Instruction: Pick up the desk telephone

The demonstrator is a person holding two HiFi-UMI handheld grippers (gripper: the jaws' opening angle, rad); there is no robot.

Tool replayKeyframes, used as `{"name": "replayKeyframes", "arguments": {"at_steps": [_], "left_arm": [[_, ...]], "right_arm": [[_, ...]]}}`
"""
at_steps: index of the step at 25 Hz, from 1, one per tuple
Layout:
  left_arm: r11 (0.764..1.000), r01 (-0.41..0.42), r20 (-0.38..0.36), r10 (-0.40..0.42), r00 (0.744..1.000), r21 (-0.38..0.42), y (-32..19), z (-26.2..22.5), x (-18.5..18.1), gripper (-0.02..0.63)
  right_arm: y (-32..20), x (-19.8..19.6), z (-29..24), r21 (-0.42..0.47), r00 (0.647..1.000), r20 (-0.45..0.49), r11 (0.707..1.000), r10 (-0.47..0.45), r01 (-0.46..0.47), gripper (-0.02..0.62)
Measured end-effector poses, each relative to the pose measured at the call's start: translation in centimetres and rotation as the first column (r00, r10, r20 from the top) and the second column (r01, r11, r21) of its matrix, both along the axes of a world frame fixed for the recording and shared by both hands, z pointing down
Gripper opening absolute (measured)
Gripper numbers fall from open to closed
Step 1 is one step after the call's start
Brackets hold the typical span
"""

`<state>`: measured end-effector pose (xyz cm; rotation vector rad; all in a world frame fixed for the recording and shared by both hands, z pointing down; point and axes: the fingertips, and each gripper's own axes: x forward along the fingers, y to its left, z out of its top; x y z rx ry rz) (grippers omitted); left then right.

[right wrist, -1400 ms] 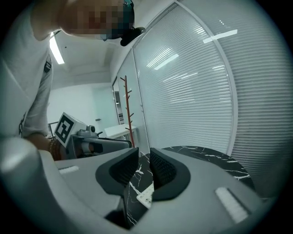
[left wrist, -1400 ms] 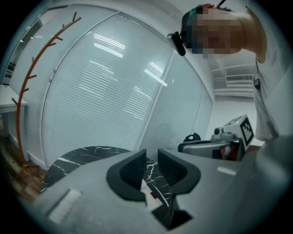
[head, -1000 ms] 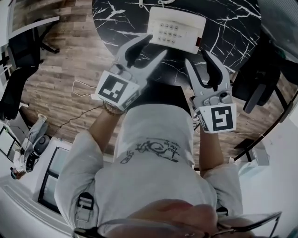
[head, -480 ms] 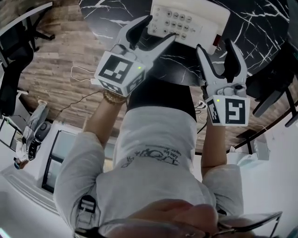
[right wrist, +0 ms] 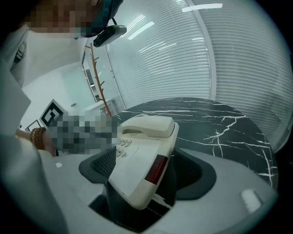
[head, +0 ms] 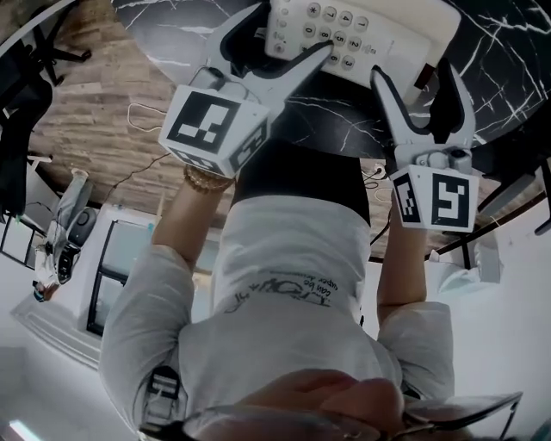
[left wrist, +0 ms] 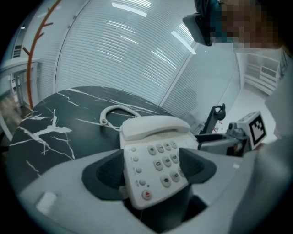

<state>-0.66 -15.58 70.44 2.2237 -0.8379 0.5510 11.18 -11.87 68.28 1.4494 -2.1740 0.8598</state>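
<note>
Jaws on left gripper (head: 288,33) and right gripper (head: 419,76) are opening, neither clamped yet, each straddling one near corner of the desk telephone (head: 362,30) on the bench (head: 340,121) at frame top, its long axis spanning both grippers, about equally near.

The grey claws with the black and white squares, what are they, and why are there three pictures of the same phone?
They are hand-held tools. A person holds the left gripper in one hand and the right gripper in the other. The head view comes from a camera on the person's head, looking down. Each gripper view comes from a camera on that gripper, looking along its jaws. On the black marbled table lies a white desk telephone, its handset on the cradle. Nothing is held yet: both pairs of jaws are opening, each around a near corner of the telephone.
</note>
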Motion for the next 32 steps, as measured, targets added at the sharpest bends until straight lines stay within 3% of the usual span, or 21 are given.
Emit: {"name": "replayKeyframes", "arguments": {"at_steps": [2,13,25,32], "left_arm": [[1.000,0.016,0.003,-0.016,1.000,-0.015,-0.1,0.4,-0.2,0.423],[0.999,0.003,0.021,-0.002,1.000,-0.038,-0.1,2.3,0.4,0.423],[0.999,-0.018,0.014,0.019,1.000,-0.051,0.1,2.3,0.3,0.368],[0.999,-0.033,0.028,0.034,0.999,-0.039,0.7,0.0,0.4,0.370]], "right_arm": [[-0.1,0.0,0.6,-0.010,1.000,0.010,1.000,0.002,-0.002,0.402],[-0.3,-0.3,2.6,-0.017,0.999,0.044,1.000,0.007,-0.006,0.402],[0.1,-0.6,2.8,-0.046,0.997,0.070,0.999,0.022,-0.019,0.374],[0.9,-0.8,0.6,-0.056,0.997,0.059,0.997,0.050,-0.047,0.373]]}}
